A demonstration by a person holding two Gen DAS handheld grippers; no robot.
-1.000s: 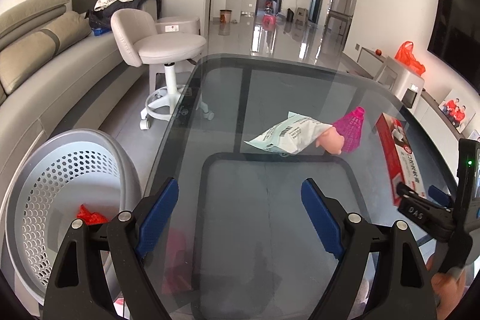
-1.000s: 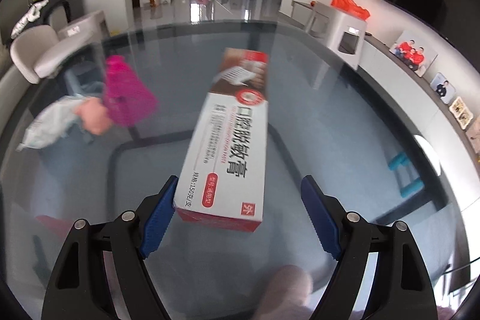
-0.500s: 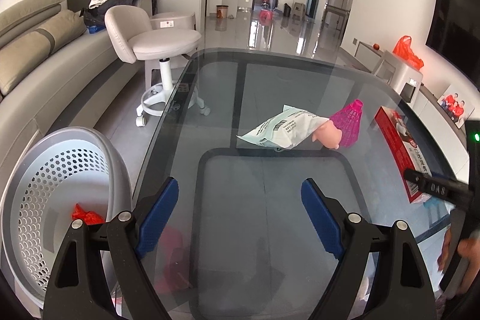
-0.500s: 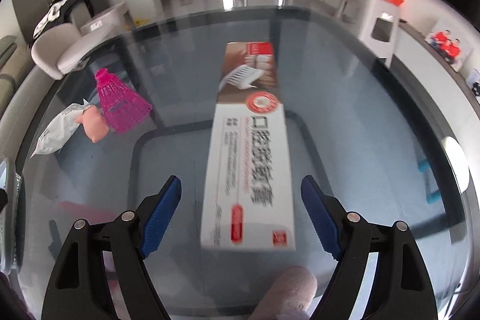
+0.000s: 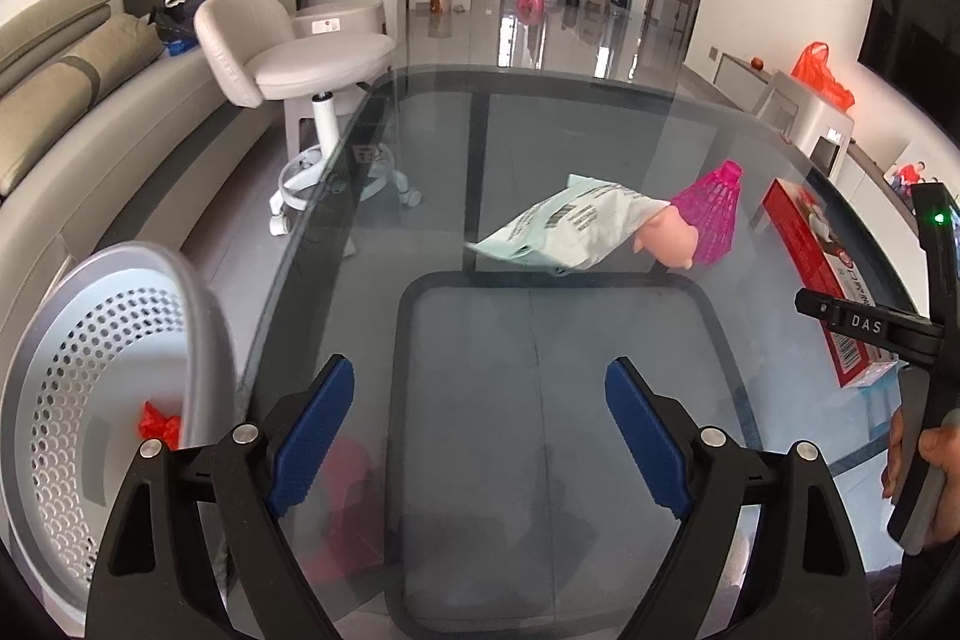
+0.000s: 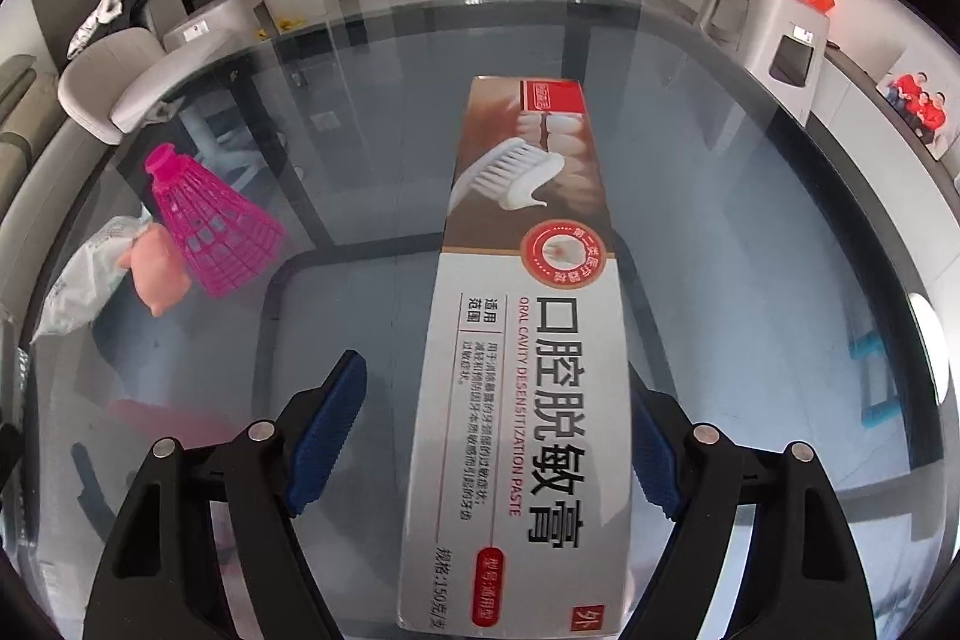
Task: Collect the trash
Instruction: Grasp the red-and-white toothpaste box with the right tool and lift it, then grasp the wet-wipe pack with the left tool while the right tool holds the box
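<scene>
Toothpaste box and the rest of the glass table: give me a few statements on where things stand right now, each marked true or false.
1. The toothpaste box lies flat on the glass table, its near end between the right claw's jaws. True.
2. The right claw's left pad presses on the box. False: a gap shows there; the jaws have just been closing.
3. The left claw holds the white packet. False: its jaws stand open with nothing between them, and the packet lies farther along the table.
4. The pink shuttlecock lies beside the packet. True.
5. The white basket is empty. False: something red lies in it.
</scene>
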